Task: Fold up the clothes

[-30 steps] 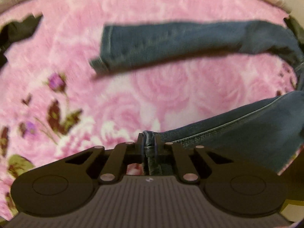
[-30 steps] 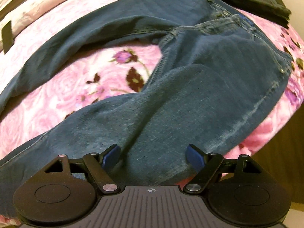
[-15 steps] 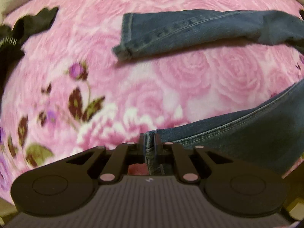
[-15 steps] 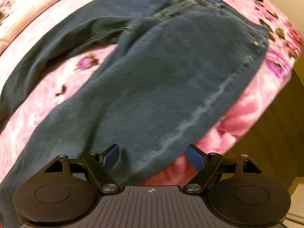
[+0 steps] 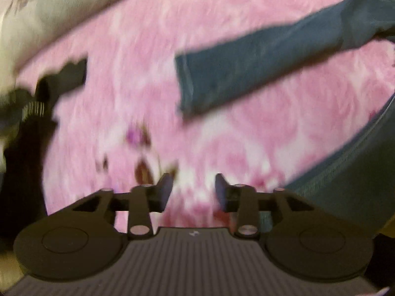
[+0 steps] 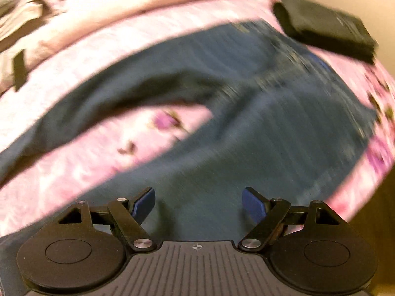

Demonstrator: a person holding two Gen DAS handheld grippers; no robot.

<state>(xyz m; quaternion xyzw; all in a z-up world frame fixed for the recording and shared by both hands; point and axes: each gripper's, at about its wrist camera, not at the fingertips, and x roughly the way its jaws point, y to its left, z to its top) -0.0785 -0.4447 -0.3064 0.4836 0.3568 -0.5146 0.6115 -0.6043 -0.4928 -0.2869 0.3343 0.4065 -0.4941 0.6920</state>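
Blue jeans (image 6: 259, 128) lie spread on a pink flowered blanket (image 5: 138, 79), both views blurred. In the left wrist view one leg (image 5: 259, 66) runs across the upper right with its hem toward the middle, and the other leg (image 5: 350, 180) sits at the right edge. My left gripper (image 5: 193, 192) hovers over bare blanket just left of that near leg; its jaws are opening and nothing is between them. My right gripper (image 6: 198, 204) stands open above the thigh of the near leg, holding nothing.
A folded black garment (image 6: 325, 34) lies at the blanket's far right corner. Dark clothing (image 5: 44, 98) sits at the left in the left wrist view, with pale bedding (image 6: 123, 5) behind. The bed's edge drops off at the lower right (image 6: 370, 197).
My left gripper let go of the jeans hem it was pinching, opened and lifted away to the left. The right gripper stayed open and pulled back, showing both legs and the crotch again.
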